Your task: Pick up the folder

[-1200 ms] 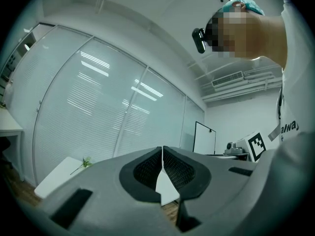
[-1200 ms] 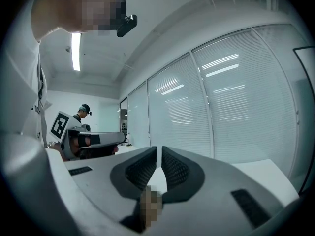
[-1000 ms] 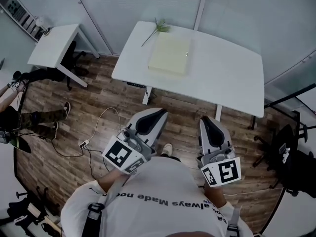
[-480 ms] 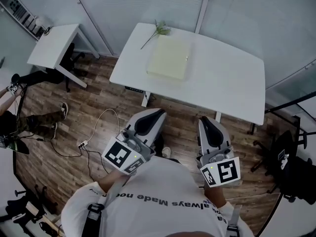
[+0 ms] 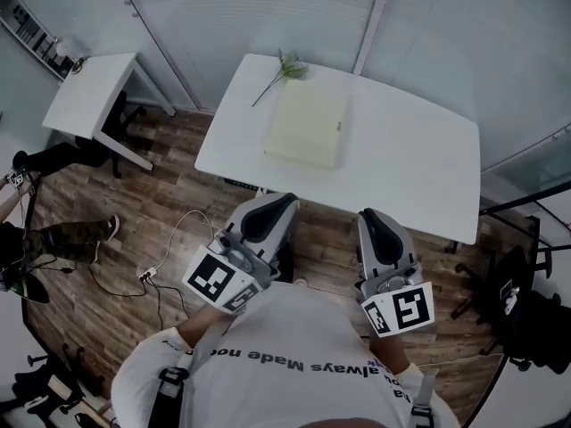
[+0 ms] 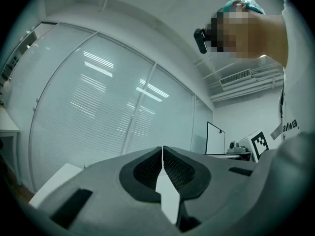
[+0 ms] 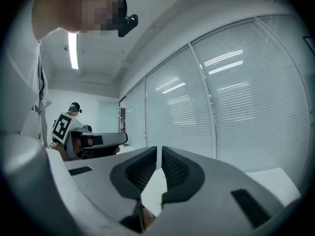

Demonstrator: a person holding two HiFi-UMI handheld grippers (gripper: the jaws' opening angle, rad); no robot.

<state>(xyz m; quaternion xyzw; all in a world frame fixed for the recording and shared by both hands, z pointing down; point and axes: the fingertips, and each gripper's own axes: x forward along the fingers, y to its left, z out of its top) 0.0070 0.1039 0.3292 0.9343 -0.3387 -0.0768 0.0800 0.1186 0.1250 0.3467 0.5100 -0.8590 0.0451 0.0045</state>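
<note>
Folder (image 5: 306,124): pale yellow-green, lying flat on the white worktop (image 5: 419,163), towards its far left part; a green sprig (image 5: 280,67) lies at the folder's far left corner, just beside it or touching, which of the two cannot be told.

Left gripper (image 5: 275,201): held level over the wooden floor (image 5: 116,292), tip near the worktop's near edge, well apart from the folder; in the left gripper view its fingers (image 6: 147,168) are pressed together with nothing between them.

Right gripper (image 5: 371,216): held level beside the left one, tip also near the near edge, apart from the folder; in the right gripper view its fingers (image 7: 175,169) are likewise pressed together and empty.

Surroundings: a smaller white table (image 5: 86,105) stands at the left; a cable (image 5: 176,230) trails across the floor; slatted blinds (image 5: 268,7) line the wall behind the worktop.
</note>
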